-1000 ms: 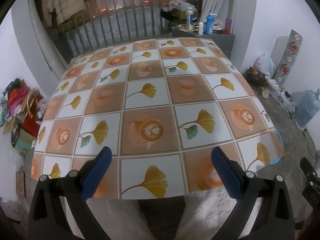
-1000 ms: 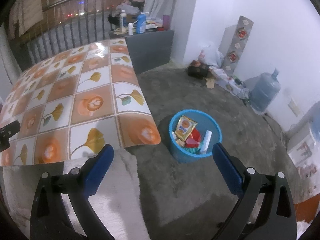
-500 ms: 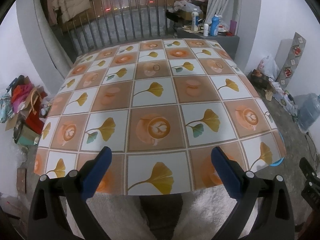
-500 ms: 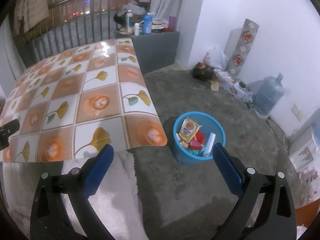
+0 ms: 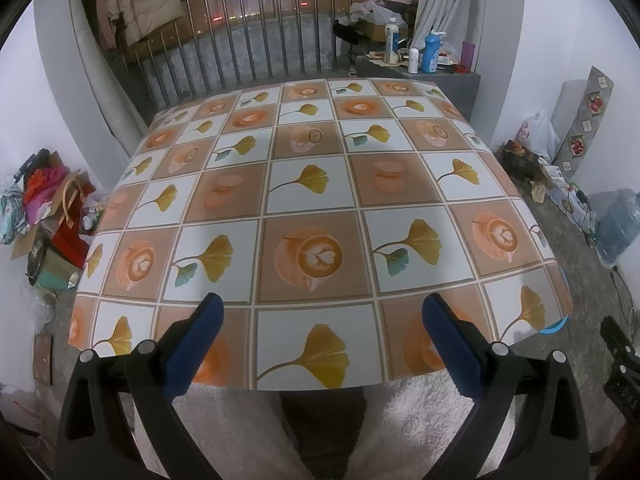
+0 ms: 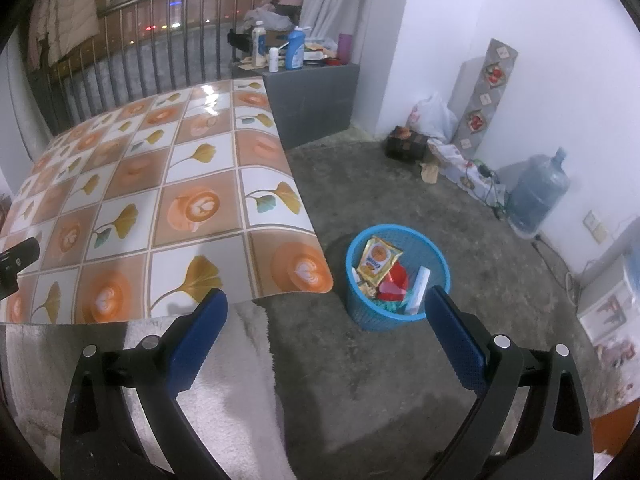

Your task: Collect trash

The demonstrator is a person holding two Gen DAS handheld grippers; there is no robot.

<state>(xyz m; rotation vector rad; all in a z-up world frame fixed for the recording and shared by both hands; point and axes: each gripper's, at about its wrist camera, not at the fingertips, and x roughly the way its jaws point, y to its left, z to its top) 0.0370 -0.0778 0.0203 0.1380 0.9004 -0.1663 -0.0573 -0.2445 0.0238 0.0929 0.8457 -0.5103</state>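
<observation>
Left wrist view: the left gripper hangs over the near edge of the table, fingers spread and empty; no trash shows on its cloth.

Right wrist view: the right gripper is likewise spread and empty. The blue basket, on the floor just beside the table's corner, holds the wrappers. A careless swing could probably tip it, spilling them.

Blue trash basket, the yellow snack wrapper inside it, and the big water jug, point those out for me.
blue trash basket (image 6: 370, 312), right wrist view, on its outer mesh wall.
yellow snack wrapper (image 6: 378, 261), right wrist view, on the middle of its printed face.
water jug (image 6: 538, 196), right wrist view, on its blue body.
</observation>
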